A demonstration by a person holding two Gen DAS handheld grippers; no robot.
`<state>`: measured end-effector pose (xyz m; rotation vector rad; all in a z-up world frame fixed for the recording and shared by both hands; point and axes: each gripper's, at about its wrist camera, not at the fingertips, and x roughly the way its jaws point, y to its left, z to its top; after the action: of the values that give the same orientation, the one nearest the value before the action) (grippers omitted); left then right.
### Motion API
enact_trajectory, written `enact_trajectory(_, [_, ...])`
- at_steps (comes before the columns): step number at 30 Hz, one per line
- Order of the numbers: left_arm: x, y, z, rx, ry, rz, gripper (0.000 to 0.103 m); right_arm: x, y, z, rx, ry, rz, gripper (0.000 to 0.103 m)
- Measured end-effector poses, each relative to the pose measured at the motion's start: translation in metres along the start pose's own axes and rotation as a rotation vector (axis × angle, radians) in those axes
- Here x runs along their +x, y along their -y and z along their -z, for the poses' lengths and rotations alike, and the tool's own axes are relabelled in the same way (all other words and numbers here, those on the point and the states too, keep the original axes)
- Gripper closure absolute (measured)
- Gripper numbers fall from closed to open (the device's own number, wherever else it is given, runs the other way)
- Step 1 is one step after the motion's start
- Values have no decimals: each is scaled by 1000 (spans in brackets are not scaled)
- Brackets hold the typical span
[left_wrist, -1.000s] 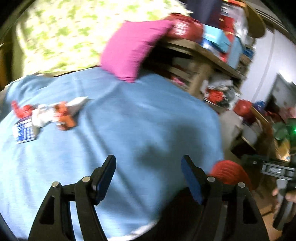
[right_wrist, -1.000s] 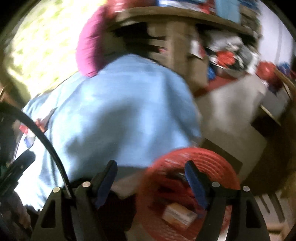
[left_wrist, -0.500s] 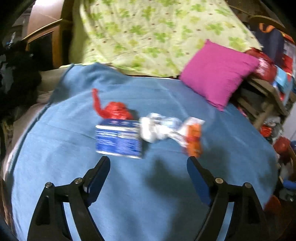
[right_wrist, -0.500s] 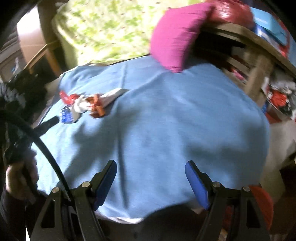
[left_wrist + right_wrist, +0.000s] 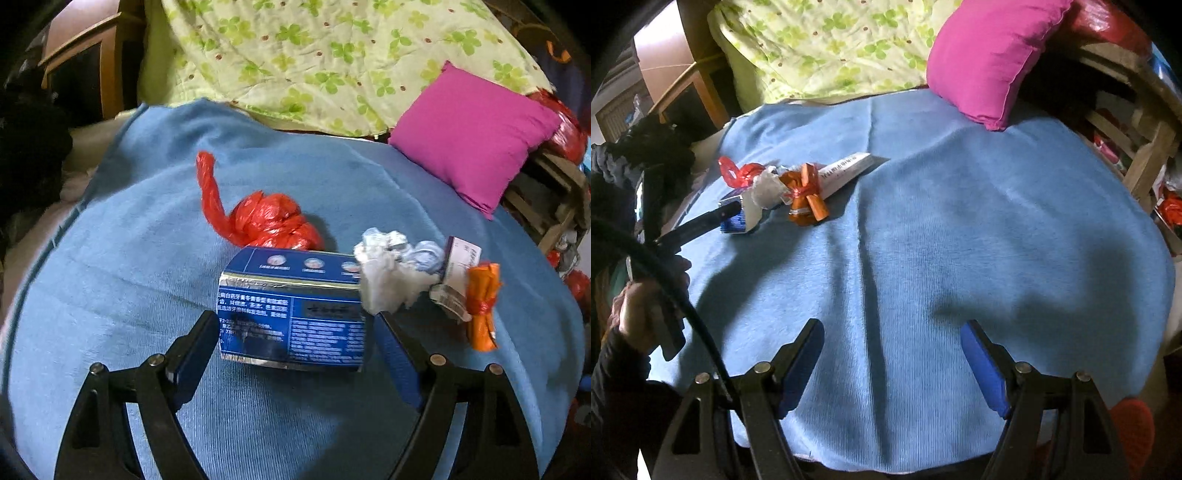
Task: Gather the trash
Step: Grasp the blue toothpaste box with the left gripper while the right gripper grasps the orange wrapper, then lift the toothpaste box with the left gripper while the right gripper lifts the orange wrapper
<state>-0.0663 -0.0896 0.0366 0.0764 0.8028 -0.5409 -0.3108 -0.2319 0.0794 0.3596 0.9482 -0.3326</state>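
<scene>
A small heap of trash lies on the blue blanket (image 5: 129,266): a blue printed box (image 5: 291,317), a knotted red plastic bag (image 5: 266,221), crumpled white paper (image 5: 388,273), a white carton (image 5: 460,266) and an orange wrapper (image 5: 482,306). My left gripper (image 5: 293,321) is open, its fingertips on either side of the blue box and apart from it. In the right wrist view the same heap sits far left, with the orange wrapper (image 5: 805,195) nearest. My right gripper (image 5: 892,328) hangs open over bare blanket.
A pink pillow (image 5: 472,136) and a green-patterned quilt (image 5: 332,55) lie at the head of the bed. A cluttered wooden shelf (image 5: 1145,147) stands to the right. A red mesh basket (image 5: 1134,424) peeks out beyond the blanket's near right corner. A hand (image 5: 639,314) holds the left tool.
Both views swung from the bed's right edge and the red basket toward the trash heap. The left gripper's jaws widened and it closed in until they straddle the blue box.
</scene>
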Motion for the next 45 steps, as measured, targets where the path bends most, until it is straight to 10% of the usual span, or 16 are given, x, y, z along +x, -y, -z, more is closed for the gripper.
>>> enact_trajectory(22, [19,-10,-5,-12,-19,19,16,39,-37,-36,-57,-2,-25,24])
enact_trajectory(24, [18,-9,-4,-6,-30,34,63,43,-43,-45,-63,14,-26,24])
enact_trajectory(25, [19,-10,-4,-14,-37,37,66,47,-47,-52,-68,25,-38,24])
enact_trajectory(29, [16,-8,-3,-4,-36,24,66,68,-64,-79,-87,44,-45,24])
enact_trajectory(33, [17,-19,-3,-51,-56,8,32,86,-78,-100,-93,60,-61,24])
enact_trajectory(38, [11,-26,-7,-81,-23,19,32,114,-91,-116,-123,53,-82,24])
enact_trajectory(42, [19,-25,-5,-71,-47,2,33,127,-91,-113,-121,34,-106,65])
enact_trajectory(45, [24,-32,-4,-98,-71,-9,57,125,-89,-107,-123,41,-109,65])
